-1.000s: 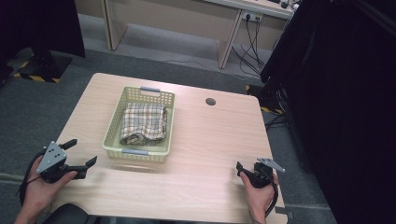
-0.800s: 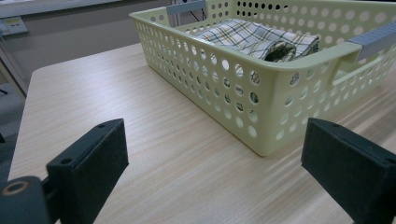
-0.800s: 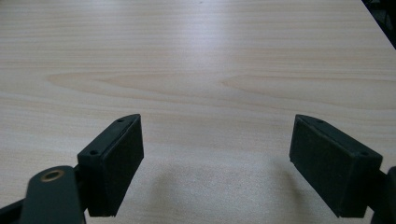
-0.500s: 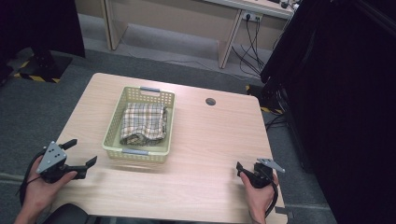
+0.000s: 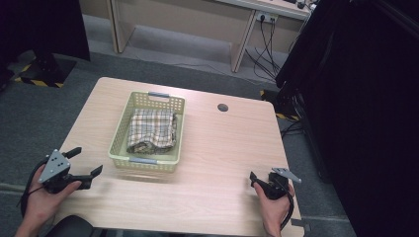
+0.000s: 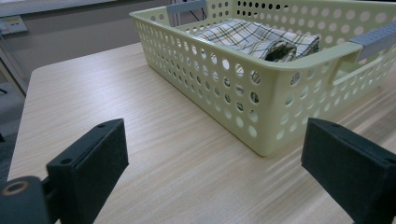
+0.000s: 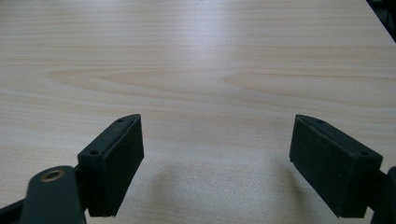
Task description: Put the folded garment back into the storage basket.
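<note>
Both grippers are released: the left gripper (image 5: 85,163) sits near the basket (image 6: 261,126), the right gripper (image 5: 261,182) well apart. The cloth (image 6: 254,38), folded inside, ahead of the left jaws, looks soft and light; pinch its raised fold.

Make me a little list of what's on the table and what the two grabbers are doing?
table: light wood table
basket: pale green basket with holes and grey handles
inside basket: folded checked cloth
left gripper: jaws open, holding nothing, near the basket's corner
right gripper: jaws open, holding nothing, over bare wood
</note>
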A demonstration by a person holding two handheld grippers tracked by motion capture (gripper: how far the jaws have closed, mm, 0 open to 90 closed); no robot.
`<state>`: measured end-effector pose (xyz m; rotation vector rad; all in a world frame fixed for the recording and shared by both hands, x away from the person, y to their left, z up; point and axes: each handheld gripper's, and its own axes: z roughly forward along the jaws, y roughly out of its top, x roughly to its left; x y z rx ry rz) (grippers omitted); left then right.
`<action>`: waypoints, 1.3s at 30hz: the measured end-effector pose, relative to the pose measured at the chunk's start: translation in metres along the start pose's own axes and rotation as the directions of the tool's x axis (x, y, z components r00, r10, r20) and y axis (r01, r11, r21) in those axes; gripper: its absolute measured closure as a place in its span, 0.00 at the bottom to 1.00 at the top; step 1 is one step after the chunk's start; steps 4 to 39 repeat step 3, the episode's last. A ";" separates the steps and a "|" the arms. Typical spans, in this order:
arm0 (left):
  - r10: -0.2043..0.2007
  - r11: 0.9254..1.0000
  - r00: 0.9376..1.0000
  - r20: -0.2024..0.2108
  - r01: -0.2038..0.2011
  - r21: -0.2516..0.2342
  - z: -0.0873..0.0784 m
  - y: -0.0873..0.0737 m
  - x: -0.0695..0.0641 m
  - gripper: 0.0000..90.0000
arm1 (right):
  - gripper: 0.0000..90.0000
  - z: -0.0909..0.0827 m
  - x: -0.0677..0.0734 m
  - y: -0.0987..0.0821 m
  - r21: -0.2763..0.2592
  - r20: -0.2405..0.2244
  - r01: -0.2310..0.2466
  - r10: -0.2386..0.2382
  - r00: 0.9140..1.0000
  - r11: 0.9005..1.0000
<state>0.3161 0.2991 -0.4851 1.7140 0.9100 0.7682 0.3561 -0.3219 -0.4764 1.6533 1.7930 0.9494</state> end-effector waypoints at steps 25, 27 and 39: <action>0.000 1.000 1.000 -0.001 0.000 0.001 0.000 0.000 0.000 0.07 | 0.21 0.000 0.001 0.000 -0.001 -0.002 0.002 -0.002 1.000 1.000; 0.000 1.000 1.000 -0.001 0.000 0.001 0.000 0.000 0.000 0.07 | 0.21 0.000 0.001 0.000 -0.001 -0.002 0.002 -0.002 1.000 1.000; 0.000 1.000 1.000 -0.001 0.000 0.001 0.000 0.000 0.000 0.07 | 0.21 0.000 0.001 0.000 -0.001 -0.002 0.002 -0.002 1.000 1.000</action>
